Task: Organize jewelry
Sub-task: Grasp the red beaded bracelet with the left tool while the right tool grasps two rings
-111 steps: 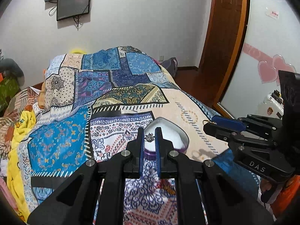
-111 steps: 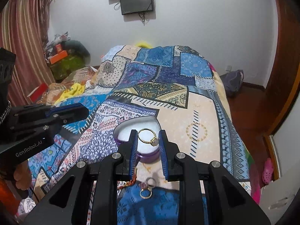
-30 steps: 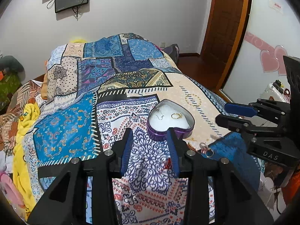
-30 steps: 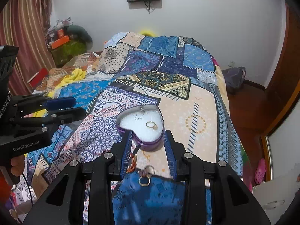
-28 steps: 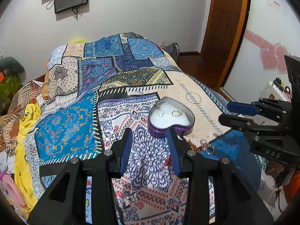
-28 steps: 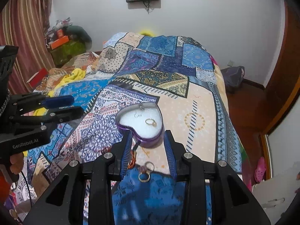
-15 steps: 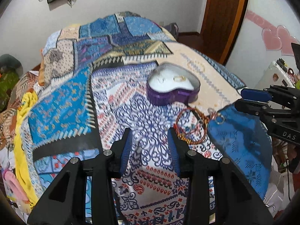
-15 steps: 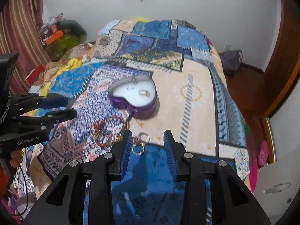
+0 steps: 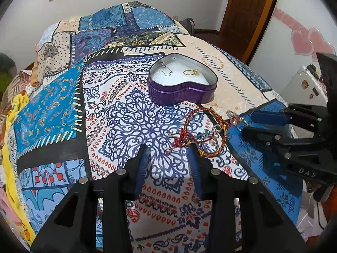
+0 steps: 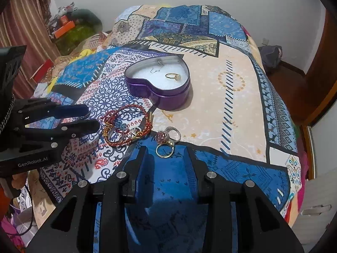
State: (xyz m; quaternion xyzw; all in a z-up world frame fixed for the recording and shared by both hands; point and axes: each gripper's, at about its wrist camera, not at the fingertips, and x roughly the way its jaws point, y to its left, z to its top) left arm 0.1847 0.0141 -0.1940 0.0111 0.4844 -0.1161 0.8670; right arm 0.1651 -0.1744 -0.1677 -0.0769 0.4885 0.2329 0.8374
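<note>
Left wrist view: left gripper (image 9: 168, 147) jaws parted, empty, over red bracelet (image 9: 202, 130).
Right gripper (image 10: 166, 149): jaws apart, empty, gold ring (image 10: 164, 150) just beyond.
Tin (image 10: 160, 92): holds 1 ring.

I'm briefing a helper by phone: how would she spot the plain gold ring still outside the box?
Find the purple heart-shaped tin on the bedspread. Nearer the bed's edge, on the dark blue patch, lies the gold ring. Unlike the pink-stoned ring beside it, it is a bare band.

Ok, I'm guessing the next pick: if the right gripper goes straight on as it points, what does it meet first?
Probably the gold ring on the bedspread, lying just ahead between the open fingertips of the right gripper. Depth is unclear.
</note>
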